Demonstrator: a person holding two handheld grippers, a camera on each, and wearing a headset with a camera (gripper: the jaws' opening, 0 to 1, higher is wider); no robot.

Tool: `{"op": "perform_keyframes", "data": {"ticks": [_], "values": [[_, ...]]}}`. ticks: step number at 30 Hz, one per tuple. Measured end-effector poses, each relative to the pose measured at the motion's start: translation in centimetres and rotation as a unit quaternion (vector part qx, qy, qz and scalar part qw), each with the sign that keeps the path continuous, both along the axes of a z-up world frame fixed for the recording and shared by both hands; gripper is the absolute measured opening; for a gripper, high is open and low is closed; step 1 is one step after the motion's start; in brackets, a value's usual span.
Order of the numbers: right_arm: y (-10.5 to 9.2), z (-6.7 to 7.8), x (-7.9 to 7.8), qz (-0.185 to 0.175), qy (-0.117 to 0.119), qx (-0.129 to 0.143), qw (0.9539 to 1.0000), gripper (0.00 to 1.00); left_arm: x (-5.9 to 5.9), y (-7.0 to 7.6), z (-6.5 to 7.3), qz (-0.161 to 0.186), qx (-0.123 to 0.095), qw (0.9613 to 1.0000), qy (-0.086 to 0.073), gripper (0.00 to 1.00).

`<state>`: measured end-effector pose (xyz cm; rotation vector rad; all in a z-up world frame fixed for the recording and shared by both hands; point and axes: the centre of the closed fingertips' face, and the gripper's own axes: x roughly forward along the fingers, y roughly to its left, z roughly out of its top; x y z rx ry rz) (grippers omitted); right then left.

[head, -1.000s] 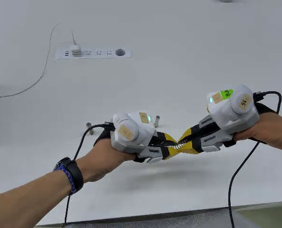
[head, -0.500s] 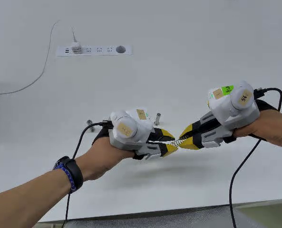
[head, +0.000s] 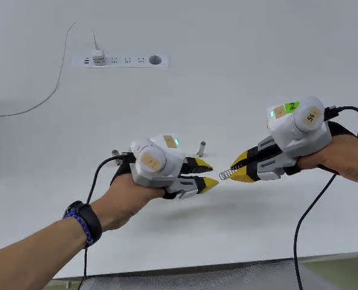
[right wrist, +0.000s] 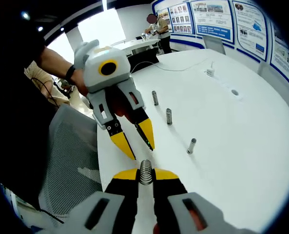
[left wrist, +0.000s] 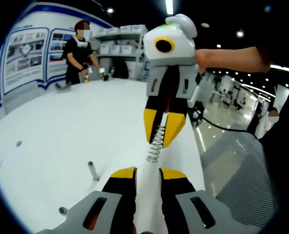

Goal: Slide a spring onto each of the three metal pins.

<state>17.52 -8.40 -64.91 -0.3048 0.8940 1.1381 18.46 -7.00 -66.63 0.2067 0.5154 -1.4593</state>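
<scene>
Yellow-tipped right gripper (head: 233, 171) clamped a small coiled steel spring (head: 225, 175) between its tips. Yellow-tipped left gripper (head: 207, 173) faced it, jaws parted and empty.

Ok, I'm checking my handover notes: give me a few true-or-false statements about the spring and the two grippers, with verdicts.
1. The right gripper is shut on a spring. True.
2. The left gripper grips the spring as well. False: its jaws stand open and hold nothing.
3. The spring sits on a pin. False: it is held in the air above the table.
4. A power strip lies on the table. True.
</scene>
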Motion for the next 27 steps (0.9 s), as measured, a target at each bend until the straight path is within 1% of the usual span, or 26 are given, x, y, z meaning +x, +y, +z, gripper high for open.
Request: {"op": "perform_keyframes", "data": {"ticks": [4, 11, 14, 19, 27], "values": [[-0.1, -0.2, 0.3, -0.005, -0.001, -0.003, 1.0000, 0.12, 0.4, 0.5, 0.1, 0.012, 0.000, 0.9999, -0.002, 0.20], [-0.9, -0.9, 1.2, -0.022, 0.000, -0.025, 0.9994, 0.12, 1.0, 1.4, 0.0, 0.032, 0.003, 0.9995, -0.005, 0.21], [-1.3, -1.2, 1.7, -0.033, -0.001, -0.036, 0.9988, 0.12, 1.3, 2.0, -0.1, 0.043, 0.008, 0.9990, -0.013, 0.23], [-1.6, -1.7, 2.4, -0.042, 0.000, -0.050, 0.9979, 0.12, 1.8, 2.9, -0.6, 0.058, 0.016, 0.9981, -0.015, 0.26], [-1.9, -2.3, 3.6, -0.052, 0.000, -0.068, 0.9964, 0.12, 2.3, 4.2, -1.2, 0.084, 0.022, 0.9962, -0.009, 0.31]]}}
